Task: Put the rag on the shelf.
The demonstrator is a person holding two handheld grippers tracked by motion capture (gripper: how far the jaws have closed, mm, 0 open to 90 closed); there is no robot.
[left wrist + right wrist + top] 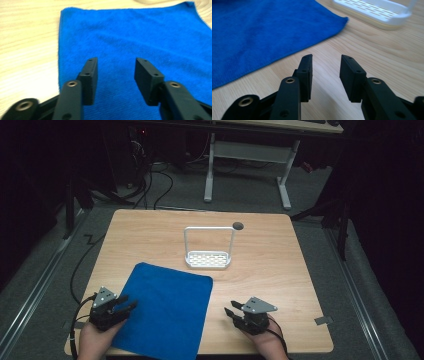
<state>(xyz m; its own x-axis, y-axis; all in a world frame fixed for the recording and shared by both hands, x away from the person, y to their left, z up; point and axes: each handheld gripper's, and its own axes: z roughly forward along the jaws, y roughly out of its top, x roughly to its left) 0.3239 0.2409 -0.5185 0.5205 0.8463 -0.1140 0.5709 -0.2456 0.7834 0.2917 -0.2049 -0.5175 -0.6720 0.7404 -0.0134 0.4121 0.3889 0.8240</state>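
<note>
I am holding the left gripper (129,303) at the near left corner of the table (280,270), its jaws standing apart with nothing between them, tips hanging over the left edge of the blue cloth (165,312). The cloth is lying flat on the near half of the table, between my two tools. Behind its far right corner a white rack (208,259) is standing upright. I am keeping the right gripper (231,313) over bare wood just right of the cloth, jaws apart and empty.
</note>
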